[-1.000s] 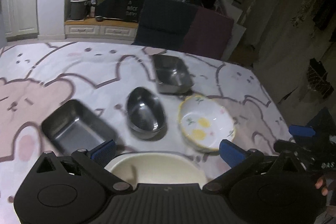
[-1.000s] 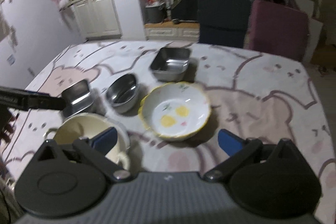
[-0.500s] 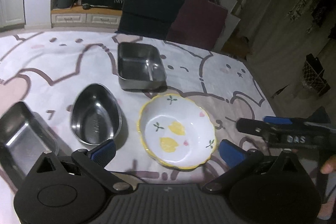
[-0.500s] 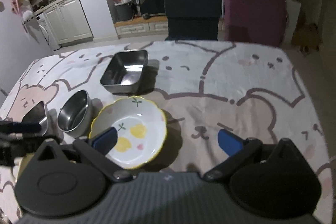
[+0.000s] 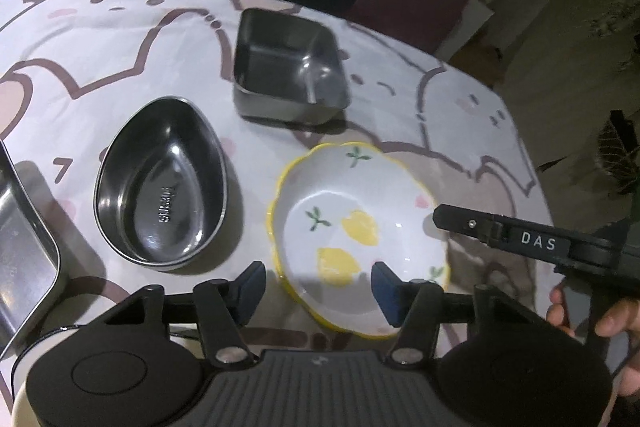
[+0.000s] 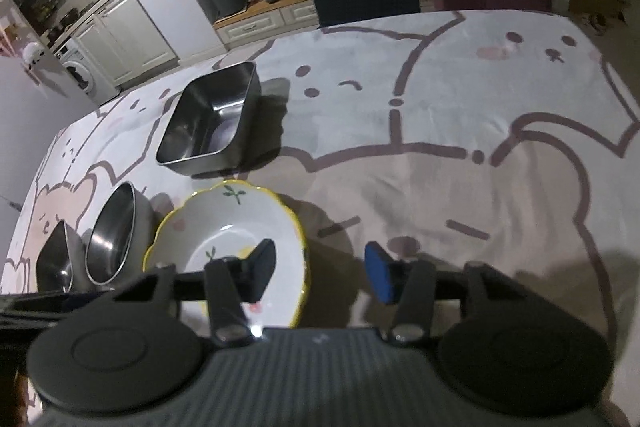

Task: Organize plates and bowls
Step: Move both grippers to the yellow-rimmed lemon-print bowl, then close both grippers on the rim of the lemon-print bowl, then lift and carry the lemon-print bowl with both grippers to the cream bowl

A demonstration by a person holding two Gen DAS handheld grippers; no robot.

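Left wrist view first: the left gripper (image 5: 318,277) has its blue-padded jaws closing, and the near-left rim of the white scalloped ceramic bowl with yellow lemons (image 5: 360,223) sits between them, no pad pressing on it yet as far as I can tell. That bowl stands on the bear-print tablecloth (image 5: 100,39), just ahead of the claw and a touch to its right. Beside it on the left lies the egg-shaped stainless steel bowl (image 5: 160,183), long axis running away from the camera. Beyond them sits the square steel container (image 5: 286,67), and a rectangular steel tray (image 5: 24,259) pokes in at the left edge. One black finger (image 5: 500,229) of the other tool reaches over the lemon bowl's right rim.

Over to the right wrist view: the right gripper (image 6: 320,273) is closing too, its left pad inside the bowl and its right pad outside, straddling the rim nearest it, contact not yet clear. Both claws flank the same bowl, so a two-handed lift looks likely.
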